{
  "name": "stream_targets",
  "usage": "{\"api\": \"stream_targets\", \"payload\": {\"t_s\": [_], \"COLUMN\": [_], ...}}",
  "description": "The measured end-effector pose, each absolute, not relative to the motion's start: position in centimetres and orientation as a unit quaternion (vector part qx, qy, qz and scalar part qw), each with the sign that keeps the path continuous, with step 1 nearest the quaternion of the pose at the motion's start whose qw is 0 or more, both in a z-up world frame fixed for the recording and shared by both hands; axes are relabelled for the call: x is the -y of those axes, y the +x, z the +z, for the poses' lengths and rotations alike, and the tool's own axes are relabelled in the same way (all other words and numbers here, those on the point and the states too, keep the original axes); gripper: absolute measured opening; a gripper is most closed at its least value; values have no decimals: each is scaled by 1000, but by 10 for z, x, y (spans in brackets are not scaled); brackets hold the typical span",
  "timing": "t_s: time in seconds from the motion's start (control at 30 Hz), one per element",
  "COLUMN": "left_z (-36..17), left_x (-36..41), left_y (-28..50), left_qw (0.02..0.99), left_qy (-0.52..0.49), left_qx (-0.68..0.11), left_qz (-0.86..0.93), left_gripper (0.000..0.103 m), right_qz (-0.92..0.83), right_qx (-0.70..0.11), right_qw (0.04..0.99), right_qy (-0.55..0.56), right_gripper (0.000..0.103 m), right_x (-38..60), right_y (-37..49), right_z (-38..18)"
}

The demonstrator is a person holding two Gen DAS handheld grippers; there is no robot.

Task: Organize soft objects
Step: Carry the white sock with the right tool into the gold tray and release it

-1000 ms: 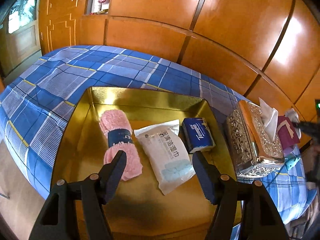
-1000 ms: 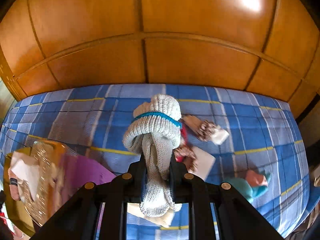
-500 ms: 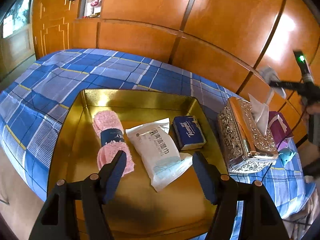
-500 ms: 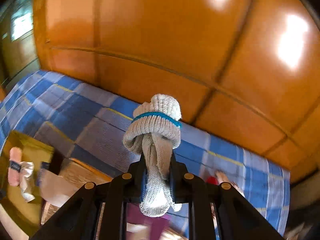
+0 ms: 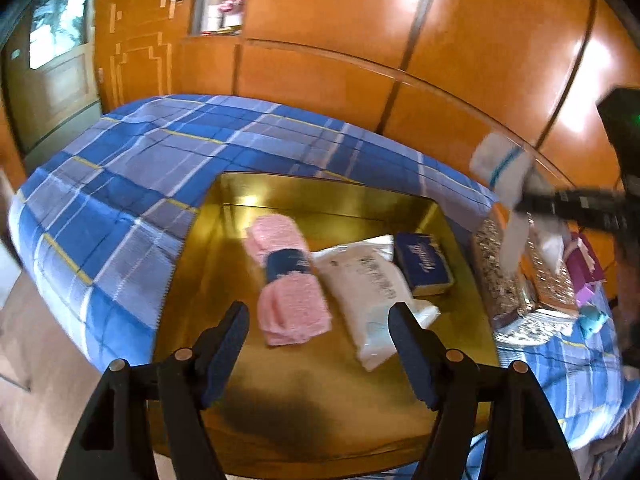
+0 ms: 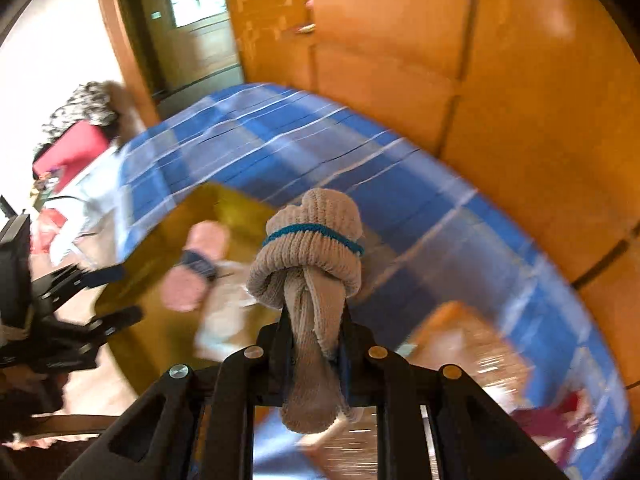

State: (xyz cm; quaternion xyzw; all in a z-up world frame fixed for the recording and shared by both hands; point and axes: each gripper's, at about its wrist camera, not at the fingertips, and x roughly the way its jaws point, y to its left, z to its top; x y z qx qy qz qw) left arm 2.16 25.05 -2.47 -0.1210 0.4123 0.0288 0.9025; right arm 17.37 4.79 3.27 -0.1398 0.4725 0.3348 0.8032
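Blue-and-white plaid cloth (image 5: 132,184) covers the work surface at the far left of the left wrist view. On it sits the shallow gold metal tray (image 5: 320,400). I hold the left gripper (image 5: 320,344) above the tray's near end; its jaws are opening and nothing lies between them.

Tray contents, left to right:
1. Pink fluffy rolled towel with a dark blue band (image 5: 290,284).
2. White soft-pack of wipes (image 5: 372,284).
3. Dark blue pocket tissue pack (image 5: 424,264).

Right of the tray stands an ornate silver-and-gold tissue box (image 5: 520,288), with a purple item and a small teal item beyond it, both blurred.

The task's item is the beige knitted sock bundle with 1 teal stripe (image 6: 312,248). It is off the surface, carried in the right gripper (image 6: 314,344), whose jaws are clamped on the bundle's hanging tail just under the rolled cuff. The left wrist view shows it (image 5: 500,164) in the air above the tissue box, right of the tray.

Handling notes, as I judge them: the bundle looks light, soft and compressible, not fragile. A hold on the thin tail lets the heavier cuff swing, so I move it smoothly. For a steadier hold I would grip the thick folded cuff across the stripe. Bare gold floor remains at the tray's near end for set-down.
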Motion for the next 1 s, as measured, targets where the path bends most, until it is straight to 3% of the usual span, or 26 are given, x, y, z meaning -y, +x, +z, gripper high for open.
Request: {"api": "stream_targets", "payload": {"t_s": [0.33,0.63,1.0], "left_z": [-25,-14,-13], "left_x": [-283,-271,-252], "left_y": [6,-3,-2], "left_qw": [904,916,920], "left_qy": [-105,-71,-58], "left_qx": [-398,-369,-368], "left_qz": [120,139,122], "left_gripper": [75,79,81], "right_qz": [363,367,264], "right_qx": [-494,-506,-466], "right_qw": [782,754,815], "right_qy": [-111,-202,-219], "right_gripper": [16,16,18], "right_x": [-93,-123,-126], "right_y": [133,92,131], "right_z": [-20,-60,-68]}}
